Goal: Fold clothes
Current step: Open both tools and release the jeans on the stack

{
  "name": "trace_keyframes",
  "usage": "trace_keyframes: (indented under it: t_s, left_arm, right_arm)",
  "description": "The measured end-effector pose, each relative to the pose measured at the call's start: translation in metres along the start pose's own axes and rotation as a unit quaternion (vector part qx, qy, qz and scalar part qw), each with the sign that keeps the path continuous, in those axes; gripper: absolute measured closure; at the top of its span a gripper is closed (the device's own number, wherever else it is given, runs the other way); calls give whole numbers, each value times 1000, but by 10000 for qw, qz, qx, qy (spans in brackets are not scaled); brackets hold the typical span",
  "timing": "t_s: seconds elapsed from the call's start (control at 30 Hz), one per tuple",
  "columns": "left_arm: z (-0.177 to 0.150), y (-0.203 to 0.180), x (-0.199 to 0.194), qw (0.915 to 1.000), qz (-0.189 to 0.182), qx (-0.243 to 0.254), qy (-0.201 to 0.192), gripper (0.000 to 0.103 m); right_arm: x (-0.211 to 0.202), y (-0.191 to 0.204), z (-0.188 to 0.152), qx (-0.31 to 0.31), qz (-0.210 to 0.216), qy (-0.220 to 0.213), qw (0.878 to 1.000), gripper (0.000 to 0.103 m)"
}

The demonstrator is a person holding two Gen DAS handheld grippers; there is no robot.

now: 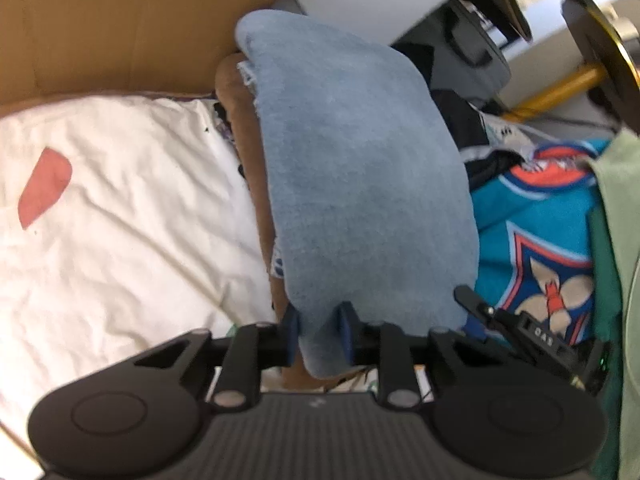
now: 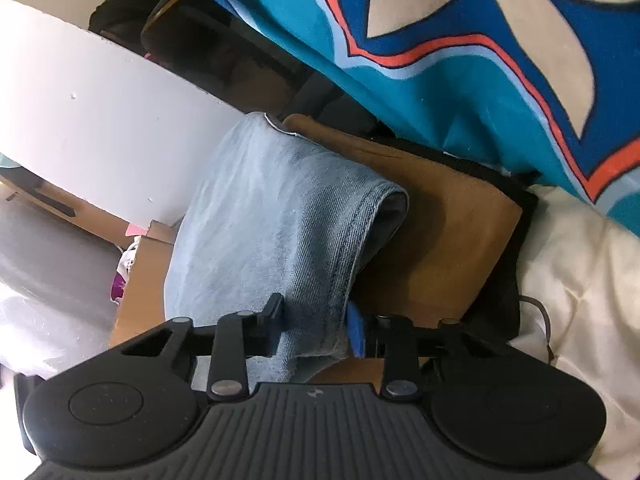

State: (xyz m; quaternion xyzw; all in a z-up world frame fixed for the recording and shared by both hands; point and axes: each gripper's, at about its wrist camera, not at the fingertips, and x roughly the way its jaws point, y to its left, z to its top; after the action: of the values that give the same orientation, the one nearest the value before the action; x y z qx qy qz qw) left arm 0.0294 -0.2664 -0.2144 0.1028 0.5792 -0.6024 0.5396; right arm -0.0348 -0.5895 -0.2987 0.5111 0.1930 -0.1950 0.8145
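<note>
1. Spreading widest across both views, a cream sheet [image 1: 120, 200] with a red patch [image 1: 44, 188] lies beside a teal blanket [image 1: 532, 240] printed with blue, orange and beige emblems; no words on it can be read.
2. A brown cardboard box [image 1: 120, 28] stands behind the sheet; what it holds cannot be seen.
3. The folded light-blue jeans [image 1: 360, 168] lie on top of a tan garment [image 2: 440, 232], between the sheet and the blanket.
4. The left gripper [image 1: 318, 334] is clenched on the near edge of the jeans, its blue pads pressing the denim from both sides.
5. The right gripper [image 2: 316, 324] clasps the other near edge of the jeans, with denim pinched between its narrowly set jaws, a blue pad [image 2: 356, 332] against the cloth.
6. Small white letters reading "DAS" or similar show on a black gripper body [image 1: 536, 336] at the lower right of the left wrist view.
</note>
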Motion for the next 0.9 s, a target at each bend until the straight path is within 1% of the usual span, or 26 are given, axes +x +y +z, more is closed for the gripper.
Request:
trace_keyframes:
  t_s: [0.03,0.1,0.2,0.27,0.4,0.43,0.47,0.5,0.53,0.57,0.6,0.63,0.67,0.73,0.77,0.83,0.9]
  left_arm:
    - [-1,-1,-1,10000,47,3,34,86]
    - [-3,-3,-1,9998,174,6,103,88]
    - [-5,-7,0,9988,400,65,258,100]
    - [-10,-9,-2,9975,604,139,342,101]
    - [-12,-14,-11,9953,880,176,371,99]
    - [-11,-16,-14,9949,927,170,354,96]
    - [-10,-17,-17,9946,970,164,332,94]
    - [-9,-20,-19,9942,1011,183,311,89]
    - [-7,-22,-20,9938,1052,206,290,80]
    - [-6,-25,-22,9934,1093,229,269,72]
    - [-4,-27,-23,9925,1163,252,266,51]
    - [-2,-29,-24,9915,1249,281,243,37]
    - [-1,-31,-25,9904,1335,301,206,34]
    - [5,-35,-29,9888,1457,254,172,31]
    - [8,-37,-32,9883,1505,205,155,28]
    - [15,-41,-39,9870,1602,131,70,17]
    - [22,-47,-50,9854,1697,115,-62,13]
  right_arm:
    - [-1,3,-1,-100,-65,-2,9999,80]
    - [-2,8,-1,-158,-184,25,9997,80]
    - [-2,13,2,51,-418,77,9991,81]
    - [-3,23,4,-24,-609,87,9981,81]
    - [-10,39,7,-164,-891,94,9958,78]
    - [-12,41,8,-154,-958,91,9952,75]
    - [-15,43,8,-147,-1039,94,9944,75]
    - [-18,44,9,-134,-1105,101,9937,73]
    - [-20,46,9,-108,-1133,119,9934,65]
    - [-22,49,10,-92,-1161,128,9931,62]
    - [-24,52,11,-97,-1188,115,9928,58]
    - [-26,55,12,-97,-1221,100,9924,53]
    - [-28,57,13,-85,-1267,76,9919,49]
    - [-33,62,15,-71,-1356,33,9907,32]
    - [-34,65,15,-107,-1390,40,9902,28]
    - [-35,73,17,-224,-1463,115,9889,12]
    - [-38,82,18,-307,-1452,176,9888,6]
